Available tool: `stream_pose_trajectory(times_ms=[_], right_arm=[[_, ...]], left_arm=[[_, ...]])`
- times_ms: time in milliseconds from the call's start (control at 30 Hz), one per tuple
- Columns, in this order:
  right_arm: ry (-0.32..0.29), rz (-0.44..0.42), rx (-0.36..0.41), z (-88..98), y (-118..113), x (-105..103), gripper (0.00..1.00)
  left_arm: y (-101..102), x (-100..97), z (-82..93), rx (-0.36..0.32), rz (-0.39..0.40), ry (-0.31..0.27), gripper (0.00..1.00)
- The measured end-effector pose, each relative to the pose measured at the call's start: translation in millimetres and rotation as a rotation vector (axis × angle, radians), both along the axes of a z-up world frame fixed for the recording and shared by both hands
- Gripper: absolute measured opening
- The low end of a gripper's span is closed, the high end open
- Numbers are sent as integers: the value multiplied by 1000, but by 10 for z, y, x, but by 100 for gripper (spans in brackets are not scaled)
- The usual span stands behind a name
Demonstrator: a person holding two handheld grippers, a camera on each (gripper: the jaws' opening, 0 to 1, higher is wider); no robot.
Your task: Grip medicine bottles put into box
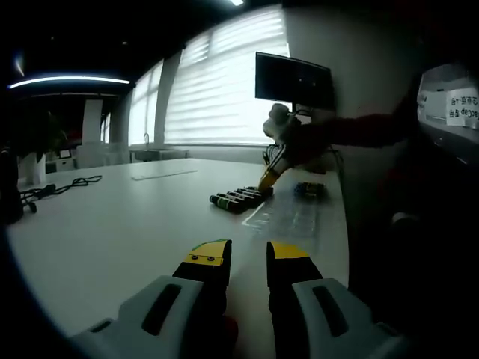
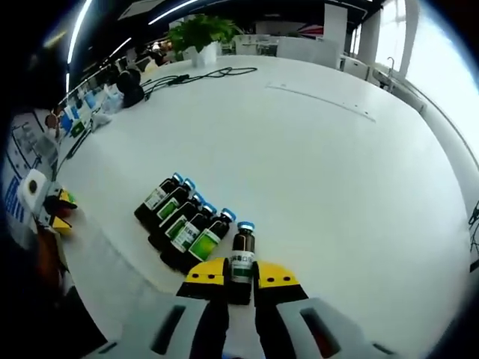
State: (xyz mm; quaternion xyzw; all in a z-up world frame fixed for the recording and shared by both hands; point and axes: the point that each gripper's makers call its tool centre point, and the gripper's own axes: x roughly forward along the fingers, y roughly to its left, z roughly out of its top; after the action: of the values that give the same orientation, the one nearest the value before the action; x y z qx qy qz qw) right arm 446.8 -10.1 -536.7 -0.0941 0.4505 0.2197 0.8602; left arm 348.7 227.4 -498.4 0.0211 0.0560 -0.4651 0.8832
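Several dark medicine bottles (image 1: 238,199) with green labels and blue caps lie side by side in a row (image 2: 178,217) on the white table. My right gripper (image 2: 241,274) holds one more bottle (image 2: 241,258) between its yellow-tipped jaws, at the right end of the row. The left gripper view also shows that right gripper (image 1: 269,178), down at the far end of the row. A clear plastic box (image 1: 288,221) lies flat just right of the bottles. My left gripper (image 1: 248,253) hovers low over the table in front of them, open with nothing between its jaws.
A dark monitor (image 1: 293,81) stands at the table's far right, and a person's red sleeve (image 1: 359,131) reaches in from the right. Black cables (image 2: 202,75) and a potted plant (image 2: 198,30) sit at the far side. The table edge (image 2: 90,254) runs close to the bottle row.
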Motion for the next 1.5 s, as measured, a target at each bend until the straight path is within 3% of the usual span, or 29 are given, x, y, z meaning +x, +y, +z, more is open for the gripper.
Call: stream_pose_trajectory(times_ms=[767,1500], right_arm=[[-59,14,-53,101,-98,-8,7],[-86,22,2,343,-71,-340,7]], left_arm=[[-5,-5,3,-3,-4,0,13],[-4,0,-4,1,1,0,13]])
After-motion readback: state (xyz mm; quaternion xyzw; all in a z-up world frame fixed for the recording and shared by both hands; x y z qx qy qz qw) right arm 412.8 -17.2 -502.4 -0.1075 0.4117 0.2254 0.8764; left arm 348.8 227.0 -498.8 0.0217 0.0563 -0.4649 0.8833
